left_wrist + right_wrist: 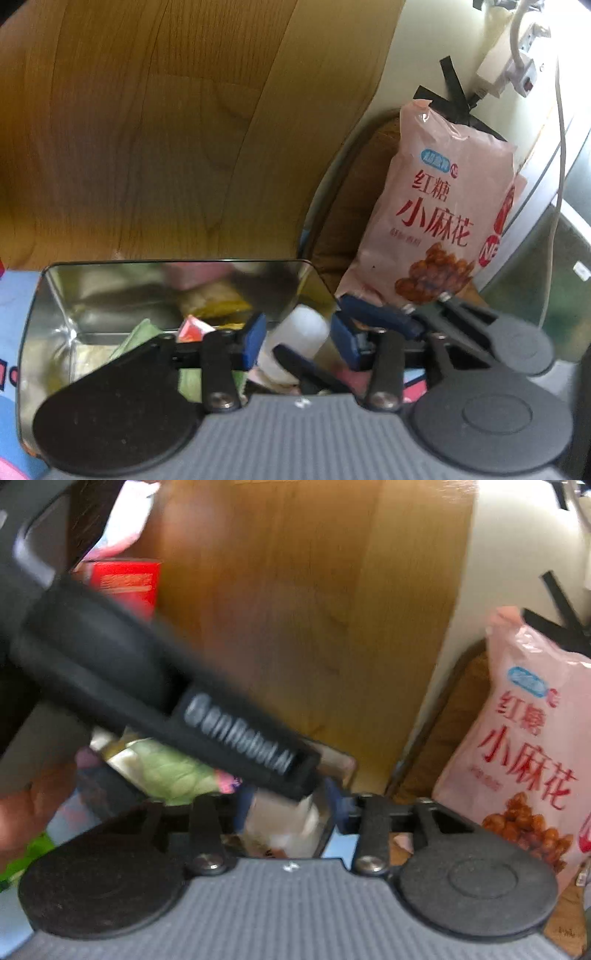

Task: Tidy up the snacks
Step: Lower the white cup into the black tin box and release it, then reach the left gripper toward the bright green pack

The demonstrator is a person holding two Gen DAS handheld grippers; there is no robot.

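Note:
A shiny metal tin (59, 295) holds several small snack packets, green (136, 338) and red-white (192, 328) among them. My left gripper (297, 341) hangs over the tin's right end, its blue pads open around a small white bottle (299, 332). My right gripper (288, 808) is over the same tin corner, its jaws apart around the white bottle (284, 823); whether they touch it I cannot tell. The left gripper's black body (147, 686) crosses the right wrist view, blurred. A pink bag of brown-sugar twists (439, 206) stands upright to the right, also in the right wrist view (532, 746).
A wooden panel (166, 129) rises behind the tin. A brown mat (347, 229) lies under the pink bag. A white power strip (513, 62) and cable sit at the far right. A red box (125, 583) stands at the back left. A hand (33, 808) shows at left.

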